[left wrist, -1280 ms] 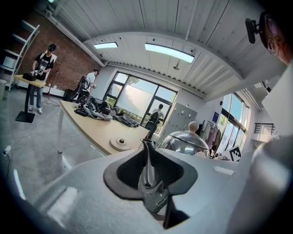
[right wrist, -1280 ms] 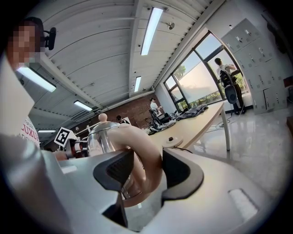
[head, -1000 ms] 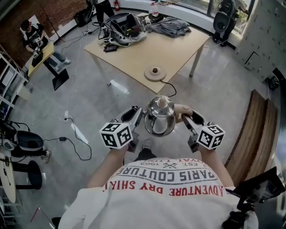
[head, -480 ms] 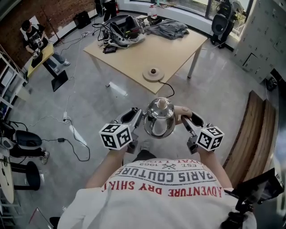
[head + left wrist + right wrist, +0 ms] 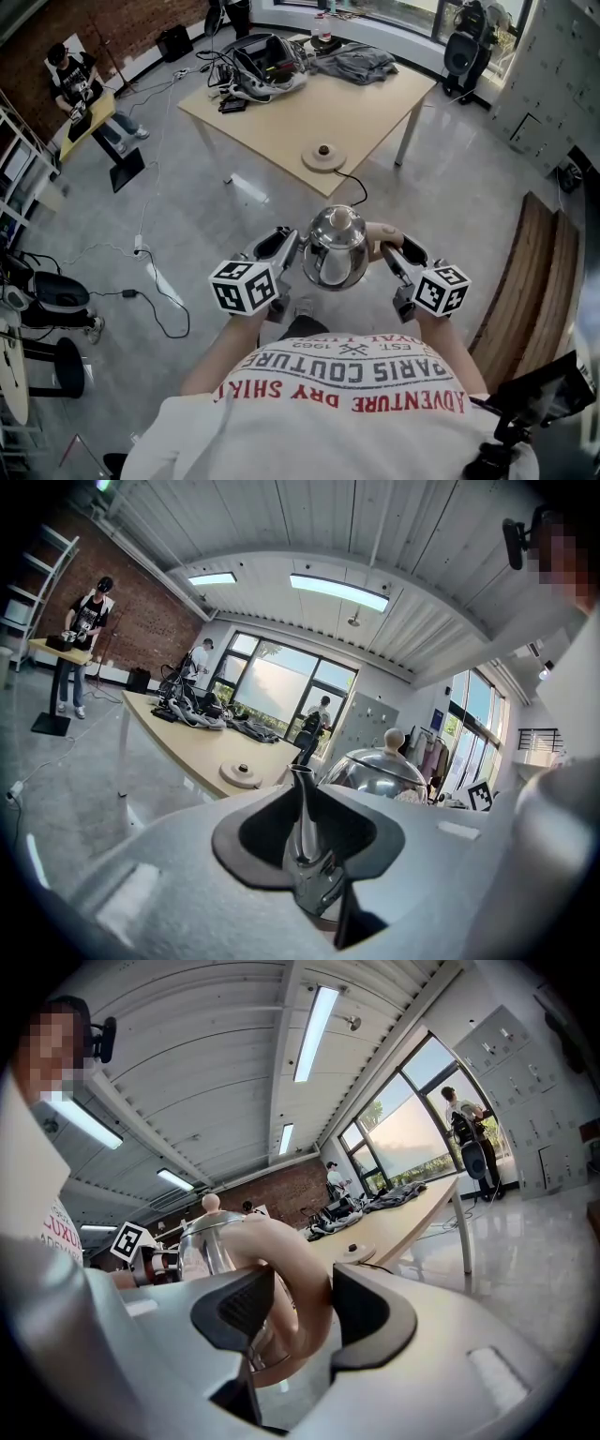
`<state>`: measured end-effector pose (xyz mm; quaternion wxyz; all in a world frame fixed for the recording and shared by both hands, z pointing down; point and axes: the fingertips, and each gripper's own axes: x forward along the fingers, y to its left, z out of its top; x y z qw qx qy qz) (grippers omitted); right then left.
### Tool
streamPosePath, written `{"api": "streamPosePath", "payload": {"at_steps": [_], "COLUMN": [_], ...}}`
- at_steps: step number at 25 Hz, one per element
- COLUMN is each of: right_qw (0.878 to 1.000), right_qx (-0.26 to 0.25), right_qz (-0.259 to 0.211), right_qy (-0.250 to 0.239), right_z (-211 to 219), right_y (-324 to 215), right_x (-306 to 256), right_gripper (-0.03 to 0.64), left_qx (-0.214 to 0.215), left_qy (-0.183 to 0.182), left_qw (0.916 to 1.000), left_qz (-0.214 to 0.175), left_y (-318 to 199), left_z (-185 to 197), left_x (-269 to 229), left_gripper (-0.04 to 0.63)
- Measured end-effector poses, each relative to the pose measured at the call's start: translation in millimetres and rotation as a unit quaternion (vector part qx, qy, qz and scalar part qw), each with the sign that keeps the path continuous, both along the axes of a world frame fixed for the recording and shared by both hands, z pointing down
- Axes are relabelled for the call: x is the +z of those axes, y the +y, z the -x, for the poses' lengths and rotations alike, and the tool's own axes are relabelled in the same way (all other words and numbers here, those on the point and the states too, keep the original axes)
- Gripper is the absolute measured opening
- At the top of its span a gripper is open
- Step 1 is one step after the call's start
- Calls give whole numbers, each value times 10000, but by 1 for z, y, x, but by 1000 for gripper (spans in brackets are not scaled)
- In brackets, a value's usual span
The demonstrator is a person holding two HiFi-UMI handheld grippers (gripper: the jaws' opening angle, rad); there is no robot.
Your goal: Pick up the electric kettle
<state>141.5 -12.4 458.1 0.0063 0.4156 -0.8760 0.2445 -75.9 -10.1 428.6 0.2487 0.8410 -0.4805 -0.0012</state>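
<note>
Head view shows the kettle (image 5: 336, 246) in mid-air at the frame's centre, well apart from its base (image 5: 324, 156) on the table (image 5: 375, 94) higher up. The left gripper (image 5: 305, 846) pinches the thin spout (image 5: 301, 803); the right gripper (image 5: 302, 1312) pinches the beige handle (image 5: 314, 1265). The smooth, tapered spout could slide out of the pads, and the kettle would then swing down off the handle grip.

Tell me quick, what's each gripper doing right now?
Left gripper: closed on the kettle's spout.
Right gripper: closed on its handle.
</note>
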Motion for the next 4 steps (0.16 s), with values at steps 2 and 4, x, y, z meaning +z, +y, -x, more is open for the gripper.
{"api": "streamPosePath", "payload": {"at_steps": [2,4], "right_qw": [10000,10000], "right_qx": [-3,-1], "right_qz": [37,62], "right_qy": [-7,-3], "right_z": [1,2], "right_y": [-5,-8], "right_x": [-5,-11], "right_gripper": [189,189], "left_qx": [-5,-2], "left_qy": [7,11], "left_qw": [10000,10000], "left_qz": [10,19], "left_y": [-5,-8], "left_z": [1,2], "left_x": [-6,-11], "left_gripper": [75,75]}}
